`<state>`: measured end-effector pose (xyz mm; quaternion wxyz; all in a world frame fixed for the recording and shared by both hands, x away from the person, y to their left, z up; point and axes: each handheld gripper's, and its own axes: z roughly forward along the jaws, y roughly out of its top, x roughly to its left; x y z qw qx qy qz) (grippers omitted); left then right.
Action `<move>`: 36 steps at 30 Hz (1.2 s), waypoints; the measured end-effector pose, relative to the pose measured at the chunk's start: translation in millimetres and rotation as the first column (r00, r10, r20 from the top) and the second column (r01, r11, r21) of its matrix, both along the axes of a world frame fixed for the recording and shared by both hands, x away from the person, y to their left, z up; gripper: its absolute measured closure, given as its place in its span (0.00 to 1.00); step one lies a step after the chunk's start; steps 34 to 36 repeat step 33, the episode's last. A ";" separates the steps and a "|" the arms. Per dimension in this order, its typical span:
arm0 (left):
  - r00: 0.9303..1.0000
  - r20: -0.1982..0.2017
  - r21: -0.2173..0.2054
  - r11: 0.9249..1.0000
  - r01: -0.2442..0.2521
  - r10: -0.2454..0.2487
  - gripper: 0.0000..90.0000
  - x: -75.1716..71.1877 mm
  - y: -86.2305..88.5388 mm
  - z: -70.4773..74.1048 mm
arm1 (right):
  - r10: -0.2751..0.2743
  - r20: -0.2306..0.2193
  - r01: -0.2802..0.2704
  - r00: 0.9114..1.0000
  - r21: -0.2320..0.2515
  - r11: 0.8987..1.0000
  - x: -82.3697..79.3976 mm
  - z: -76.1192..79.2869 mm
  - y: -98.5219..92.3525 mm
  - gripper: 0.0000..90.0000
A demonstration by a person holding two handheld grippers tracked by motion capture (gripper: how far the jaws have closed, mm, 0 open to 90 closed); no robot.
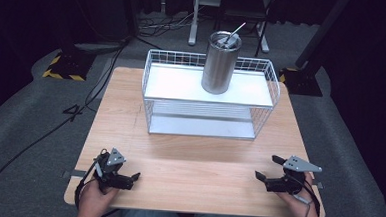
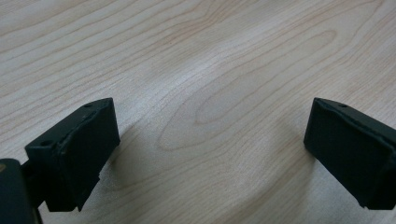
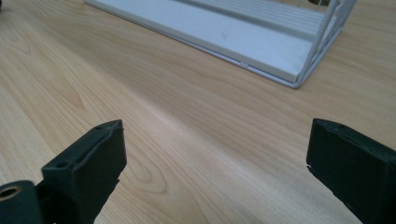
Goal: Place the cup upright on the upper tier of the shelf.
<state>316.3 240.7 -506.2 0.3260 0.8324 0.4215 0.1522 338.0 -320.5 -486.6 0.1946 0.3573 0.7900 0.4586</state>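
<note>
Room: dark, with a grey carpeted floor (image 1: 26, 105); black cables (image 1: 65, 124) trail across it at left, a yellow-and-black striped base (image 1: 63, 66) stands at far left, and white furniture legs (image 1: 193, 18) rise behind the table.

Surface: light wooden table (image 1: 188, 163), pale grain running side to side, its near half bare between the two hands.

Rack: white wire shelf rack (image 1: 209, 97) of two tiers, standing at the far middle of the table; its lower tier and corner wire also appear in the right gripper view (image 3: 261, 42).

Tumbler: steel tumbler (image 1: 220, 64), upright on the rack's top tier, right of centre, with a straw (image 1: 235, 31) leaning from its lid.

Left gripper (image 1: 127, 177): held low at the near left corner of the table, well apart from the rack; jaws spread wide over bare wood, nothing between them.

Right gripper (image 1: 270, 167): held at the near right corner, facing toward the rack; jaws likewise spread wide, holding nothing.
</note>
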 end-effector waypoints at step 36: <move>1.000 0.001 0.003 1.000 -0.001 0.001 0.04 1.0 -0.4 0.1 | -0.123 -0.167 0.092 0.978 -0.185 0.978 -1.8 -20.2 7.2 0.00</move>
